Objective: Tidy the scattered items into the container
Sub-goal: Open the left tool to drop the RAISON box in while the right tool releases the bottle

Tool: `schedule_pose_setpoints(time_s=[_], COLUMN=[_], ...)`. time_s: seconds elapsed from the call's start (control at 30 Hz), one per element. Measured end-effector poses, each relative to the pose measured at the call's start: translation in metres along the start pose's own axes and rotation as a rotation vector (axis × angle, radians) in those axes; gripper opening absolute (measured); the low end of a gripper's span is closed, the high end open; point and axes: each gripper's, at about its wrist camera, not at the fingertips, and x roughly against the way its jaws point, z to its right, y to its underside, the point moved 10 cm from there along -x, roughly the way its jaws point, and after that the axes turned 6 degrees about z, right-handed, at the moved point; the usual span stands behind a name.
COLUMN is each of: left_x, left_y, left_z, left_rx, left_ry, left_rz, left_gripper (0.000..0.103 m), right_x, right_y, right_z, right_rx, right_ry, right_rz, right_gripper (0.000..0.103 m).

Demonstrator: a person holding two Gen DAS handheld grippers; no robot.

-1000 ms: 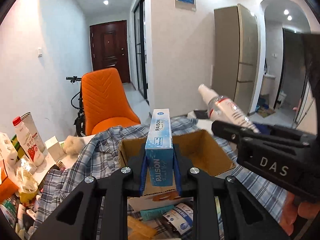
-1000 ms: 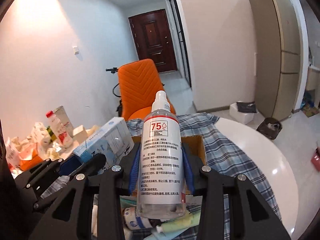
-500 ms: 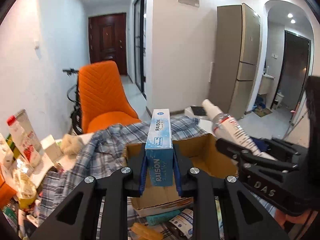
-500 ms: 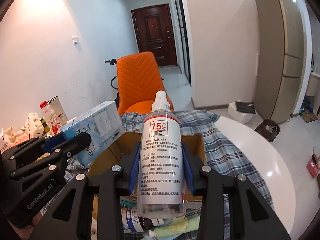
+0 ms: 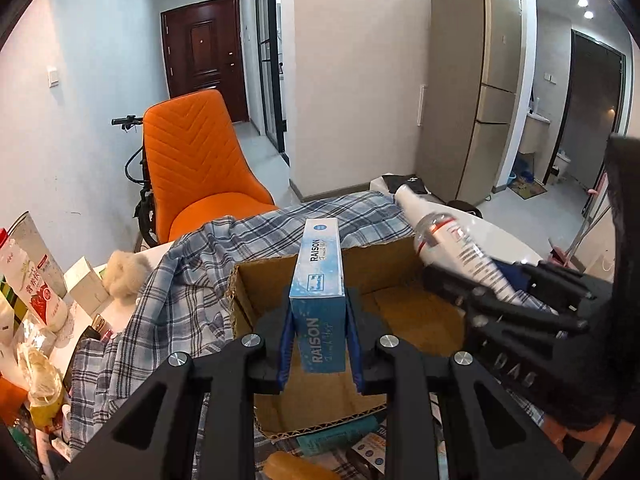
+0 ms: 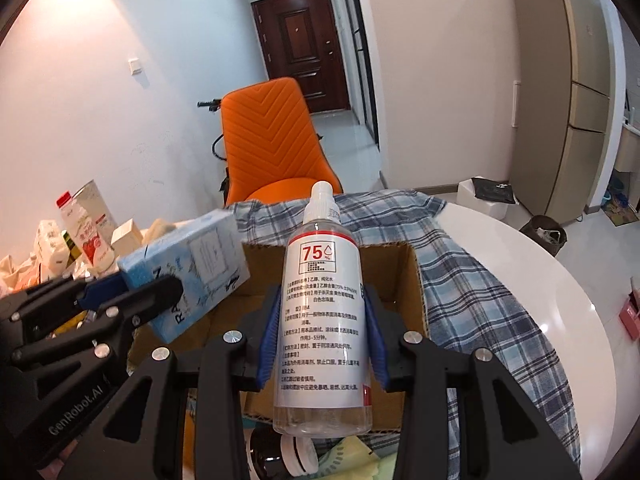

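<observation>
- We have the left claw (image 5: 320,332) clamped on a pale blue carton (image 5: 320,292), standing upright at the centre of the left wrist view; its spine reads "RAISON" in dark blue, with a script line beside it that we cannot make out.
- Behind and below it sits the open cardboard box (image 5: 264,292), its brown floor bare where we can see it, on a blue checked cloth (image 5: 192,280) over the white bench (image 6: 560,280).
- Our right claw (image 6: 322,336) grips a clear bottle (image 6: 324,300) with a white cap, upright in the middle of the right wrist view, over the box's near edge. Its white label shows a red "75" with a droplet, then rows of Chinese print too small to read.
- In the lower left of that view the left claw's body carries "GenRobot.AI"; at the right of the left wrist view the other claw's lettering is blurred.
- Far left: a milk bottle (image 6: 86,232) with a red cap and red Chinese characters stands among clutter.
- An orange chair (image 5: 192,164) stands beyond the bench.
</observation>
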Motion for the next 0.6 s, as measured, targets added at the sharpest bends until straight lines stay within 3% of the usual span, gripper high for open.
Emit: schedule_pose_setpoints(time_s=[0.53,0.6], left_x=[0.0016,0.0031], left_y=[0.008,0.0082], left_z=[0.0064,0.007], left_rx=[0.0,-0.008], left_ry=[0.014,0.009], left_rz=[-0.012,-0.011], left_gripper=[0.025,0.031], right_x=[-0.0076,-0.0083], right_y=[0.0022,0.0031], right_z=[0.0012,0.0009], right_rx=[0.001,0.004], right_ry=[0.003,0.003], right_rz=[-0.005,-0.007], right_gripper=[0.037,0.037])
